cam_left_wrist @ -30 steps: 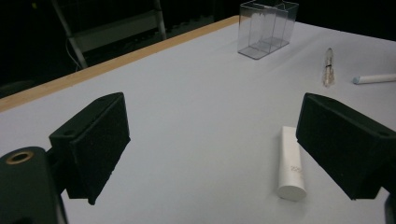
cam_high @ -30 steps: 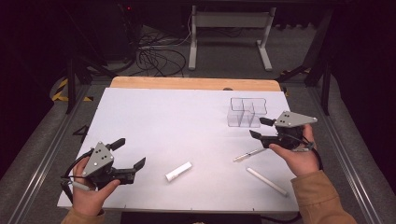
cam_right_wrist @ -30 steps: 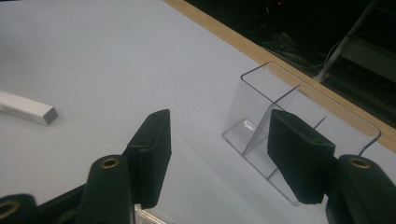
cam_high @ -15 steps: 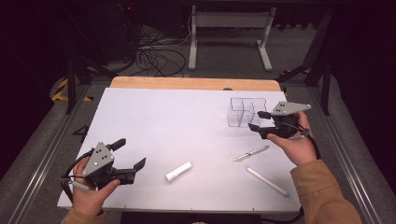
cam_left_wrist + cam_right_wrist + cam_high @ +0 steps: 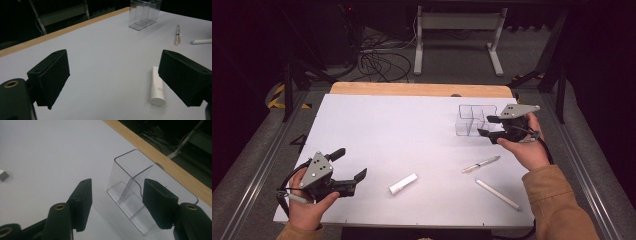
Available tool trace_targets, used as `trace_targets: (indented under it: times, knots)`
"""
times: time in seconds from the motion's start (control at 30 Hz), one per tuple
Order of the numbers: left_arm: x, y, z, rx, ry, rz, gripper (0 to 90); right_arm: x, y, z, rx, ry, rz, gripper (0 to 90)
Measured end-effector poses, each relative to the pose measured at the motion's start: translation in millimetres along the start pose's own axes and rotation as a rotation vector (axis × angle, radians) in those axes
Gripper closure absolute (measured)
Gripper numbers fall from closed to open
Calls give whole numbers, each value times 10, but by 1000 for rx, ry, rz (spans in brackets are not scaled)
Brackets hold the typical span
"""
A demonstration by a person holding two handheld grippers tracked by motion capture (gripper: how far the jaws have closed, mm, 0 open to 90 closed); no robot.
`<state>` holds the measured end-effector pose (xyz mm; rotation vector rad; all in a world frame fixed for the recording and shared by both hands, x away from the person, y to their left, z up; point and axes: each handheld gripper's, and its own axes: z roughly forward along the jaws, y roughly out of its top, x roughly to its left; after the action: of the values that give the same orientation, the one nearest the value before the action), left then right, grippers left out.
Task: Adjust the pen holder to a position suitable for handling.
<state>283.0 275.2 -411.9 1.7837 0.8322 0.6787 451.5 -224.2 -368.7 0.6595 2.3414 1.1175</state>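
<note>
The clear plastic organizer (image 5: 472, 120) stands upright near the far right corner of the white table (image 5: 402, 125), just short of the wooden edge. Its walls are see-through, so the dividers are hard to count; in the right gripper view the near end of the organizer (image 5: 130, 202) is partly covered by one black jaw and cut off at the bottom. The right gripper (image 5: 486, 126) hovers just beside the organizer, its jaws spread wide with nothing pressed between them; whether a pad touches the plastic cannot be told. A second ago this gripper was nearer the person, above the clear pen (image 5: 480, 164); it has since moved away from the person toward the organizer. The white stick (image 5: 498, 194) lies near the pen. The left gripper (image 5: 349, 167) rests in place at the near left, jaws released and empty, as before. The short white tube (image 5: 403, 183) lies between the two hands, unmoved.
</note>
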Motion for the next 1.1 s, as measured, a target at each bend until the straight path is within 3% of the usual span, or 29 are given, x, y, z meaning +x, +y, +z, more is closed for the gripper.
trace_targets:
  times: [0.17, 0.63, 1.1]
  knots:
    - [6, -7, 10, 4, -2, -1, 109, -101, -7, 70, -1, 37, 76, 416]
    - [13, -16, 12, 8, -5, -2, 108, -292, 6, 406, 100, 25, 35, 447]
    - [7, -17, 10, 6, -1, -4, 111, -317, -24, 656, 149, 47, 25, 485]
